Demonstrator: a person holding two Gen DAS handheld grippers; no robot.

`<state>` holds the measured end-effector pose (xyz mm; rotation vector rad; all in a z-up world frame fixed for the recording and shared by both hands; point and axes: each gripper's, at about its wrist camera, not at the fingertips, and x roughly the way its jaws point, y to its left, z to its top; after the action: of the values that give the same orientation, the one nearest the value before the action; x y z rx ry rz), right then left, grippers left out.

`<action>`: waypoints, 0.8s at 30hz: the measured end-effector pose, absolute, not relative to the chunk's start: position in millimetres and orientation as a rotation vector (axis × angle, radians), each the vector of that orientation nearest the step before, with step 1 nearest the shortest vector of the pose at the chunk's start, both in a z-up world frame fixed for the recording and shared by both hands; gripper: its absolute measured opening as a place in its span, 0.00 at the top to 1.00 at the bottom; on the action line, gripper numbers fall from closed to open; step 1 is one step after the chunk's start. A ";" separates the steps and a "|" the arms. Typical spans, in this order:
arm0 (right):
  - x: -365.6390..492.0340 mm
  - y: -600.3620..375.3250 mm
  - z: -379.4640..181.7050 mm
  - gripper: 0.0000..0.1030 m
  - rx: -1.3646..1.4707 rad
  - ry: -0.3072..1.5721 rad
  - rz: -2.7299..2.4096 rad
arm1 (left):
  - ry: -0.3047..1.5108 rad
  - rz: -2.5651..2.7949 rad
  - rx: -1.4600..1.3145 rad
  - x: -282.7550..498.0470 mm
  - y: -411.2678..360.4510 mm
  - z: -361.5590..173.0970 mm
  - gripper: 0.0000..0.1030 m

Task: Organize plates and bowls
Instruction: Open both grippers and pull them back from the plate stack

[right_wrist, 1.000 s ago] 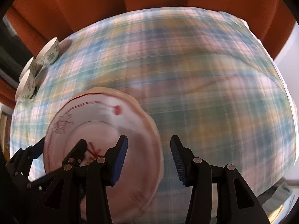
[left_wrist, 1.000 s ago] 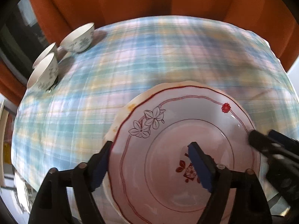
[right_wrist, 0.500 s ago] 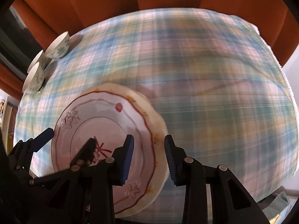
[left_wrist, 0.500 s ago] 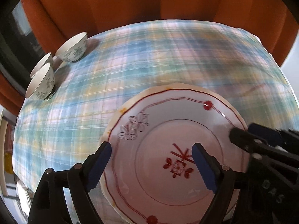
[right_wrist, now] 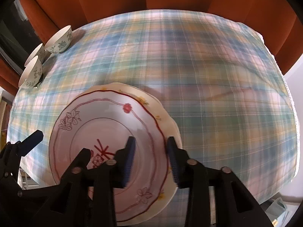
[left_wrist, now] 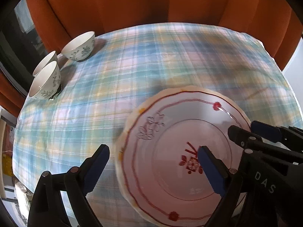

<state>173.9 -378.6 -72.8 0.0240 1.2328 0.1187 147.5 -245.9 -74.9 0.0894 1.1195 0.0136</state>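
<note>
The plate with red flowers (right_wrist: 106, 132) sits on a cream plate (right_wrist: 170, 124) on the checked tablecloth (left_wrist: 132, 66). The left gripper (left_wrist: 151, 162) has just spread wide around its left rim, not touching. The right gripper (right_wrist: 151, 158) straddles the right rim; its jaws just opened slightly. Three bowls (left_wrist: 79, 46) stand far off.

The only lettering you can read is "DAS", in pale capitals on the black plastic body of the right gripper (left_wrist: 265, 132), low at the right edge of your left wrist view. On the white scalloped plate with red line decoration (left_wrist: 170, 179) there is a faint mark near the lower part of its inner ring, too blurred for you to read.
</note>
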 end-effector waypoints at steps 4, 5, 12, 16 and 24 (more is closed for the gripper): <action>174.7 -370.9 -65.1 0.40 0.015 1.208 0.064 | 1.121 -0.016 0.042 150.9 -224.2 -71.0 0.07; 174.6 -368.3 -63.4 0.36 0.018 1.202 0.051 | 1.120 -0.025 0.038 151.4 -218.9 -69.6 0.07; 168.1 -325.3 -46.1 0.28 0.018 1.149 -0.037 | 1.102 -0.104 0.050 154.3 -167.5 -54.6 0.07; 166.5 -288.8 -38.3 0.27 0.043 1.146 -0.076 | 1.099 -0.140 0.067 155.3 -131.8 -45.3 0.07; 163.7 -213.7 -22.3 0.27 0.062 1.117 -0.125 | 1.066 -0.186 0.079 158.2 -59.1 -31.3 0.07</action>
<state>163.7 -213.7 -22.3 0.0619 1.1174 -0.1246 158.2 -59.1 -31.3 0.0795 1.0662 -0.1855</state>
